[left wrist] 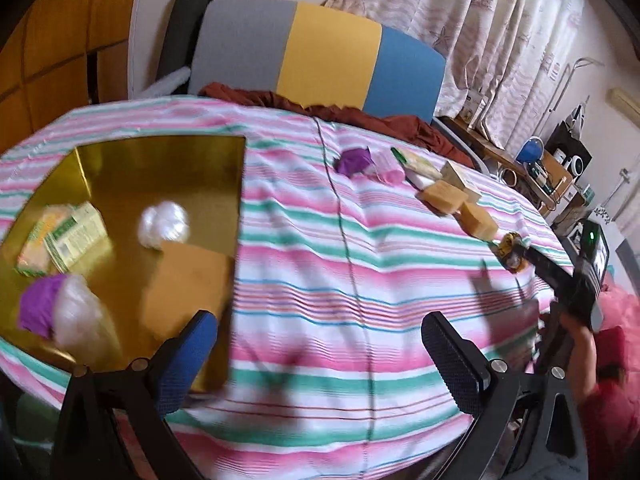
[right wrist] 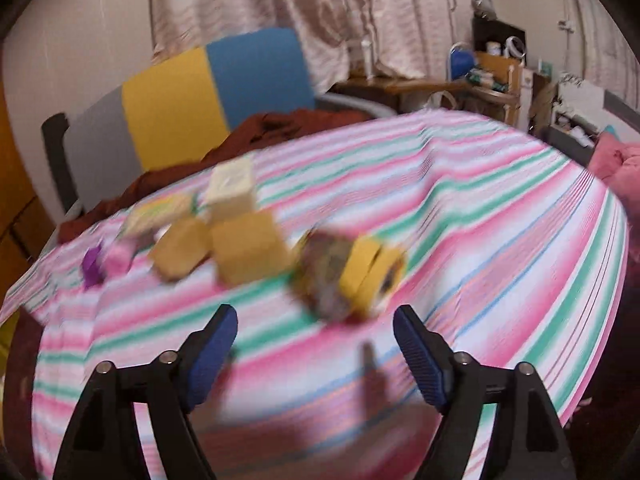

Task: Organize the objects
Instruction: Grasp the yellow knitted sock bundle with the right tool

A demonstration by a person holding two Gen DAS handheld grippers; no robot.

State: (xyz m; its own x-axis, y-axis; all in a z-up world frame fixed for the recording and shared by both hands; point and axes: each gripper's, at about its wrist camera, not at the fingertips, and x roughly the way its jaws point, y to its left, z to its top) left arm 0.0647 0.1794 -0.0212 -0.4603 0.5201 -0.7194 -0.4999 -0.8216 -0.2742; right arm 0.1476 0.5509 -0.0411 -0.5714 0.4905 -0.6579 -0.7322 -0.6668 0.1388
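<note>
A gold tray lies on the striped cloth at the left. It holds a green-and-yellow packet, a clear white ball, a tan block and a purple-and-white wrapped piece. My left gripper is open and empty, just right of the tray's near corner. My right gripper is open and empty, just short of a yellow-banded packet. Behind that packet lie tan blocks, a cream box and purple and pink pieces. This view is blurred.
The striped cloth covers a round table. A grey, yellow and blue chair back and a rust-red cloth stand behind it. A cluttered shelf is at the far right. The right hand holding its gripper shows at the table's right edge.
</note>
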